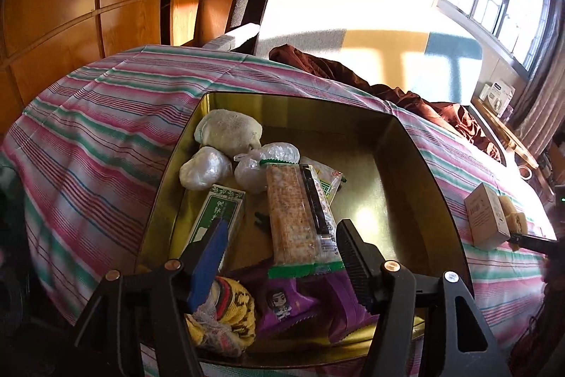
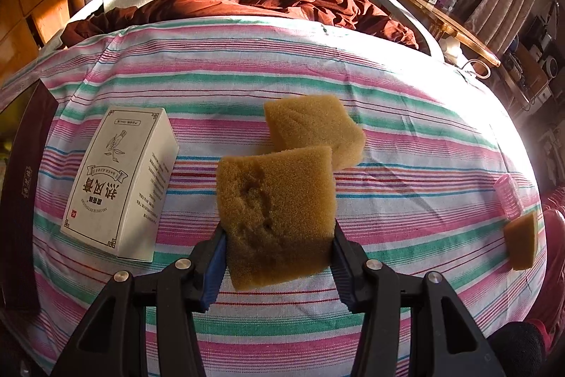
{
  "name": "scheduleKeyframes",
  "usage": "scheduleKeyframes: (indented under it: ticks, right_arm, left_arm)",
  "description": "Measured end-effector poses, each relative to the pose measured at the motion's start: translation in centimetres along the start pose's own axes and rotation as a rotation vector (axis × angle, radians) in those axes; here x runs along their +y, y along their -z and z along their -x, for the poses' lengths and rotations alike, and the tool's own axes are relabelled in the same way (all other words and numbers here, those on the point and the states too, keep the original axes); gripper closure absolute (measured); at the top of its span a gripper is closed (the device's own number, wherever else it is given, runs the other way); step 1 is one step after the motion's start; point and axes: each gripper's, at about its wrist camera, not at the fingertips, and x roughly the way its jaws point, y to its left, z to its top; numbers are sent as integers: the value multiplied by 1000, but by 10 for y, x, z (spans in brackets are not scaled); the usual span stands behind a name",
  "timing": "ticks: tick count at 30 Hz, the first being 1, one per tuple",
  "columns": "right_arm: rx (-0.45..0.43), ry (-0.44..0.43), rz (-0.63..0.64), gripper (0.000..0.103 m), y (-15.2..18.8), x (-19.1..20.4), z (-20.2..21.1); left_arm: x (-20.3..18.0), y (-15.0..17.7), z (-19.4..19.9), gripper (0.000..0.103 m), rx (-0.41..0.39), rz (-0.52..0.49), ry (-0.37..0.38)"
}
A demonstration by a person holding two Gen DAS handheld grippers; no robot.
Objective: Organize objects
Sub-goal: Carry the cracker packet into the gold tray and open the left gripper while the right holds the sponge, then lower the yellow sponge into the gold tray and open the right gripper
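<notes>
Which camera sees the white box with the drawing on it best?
The right wrist view: the white box lies large and close on the striped cloth, drawing and print clear. In the left wrist view it is small at the right edge.

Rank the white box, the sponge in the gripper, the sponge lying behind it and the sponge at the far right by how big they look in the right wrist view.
1. white box
2. held sponge, enlarged by nearness
3. sponge behind it
4. far-right sponge
</notes>
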Motion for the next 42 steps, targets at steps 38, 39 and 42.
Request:
scheduleKeyframes:
  ticks: [38, 39, 42]
  right_arm:
    - [-79, -392, 420, 20, 35, 269, 56]
    - [-90, -395, 410, 20, 34, 264, 60]
    - [-135, -399, 362, 20, 28, 241, 72]
  left_arm:
    - [23, 14, 43, 26, -92, -57, -58]
    - [22, 14, 43, 26, -92, -59, -57]
    - [18, 13, 45, 26, -94, -68, -54]
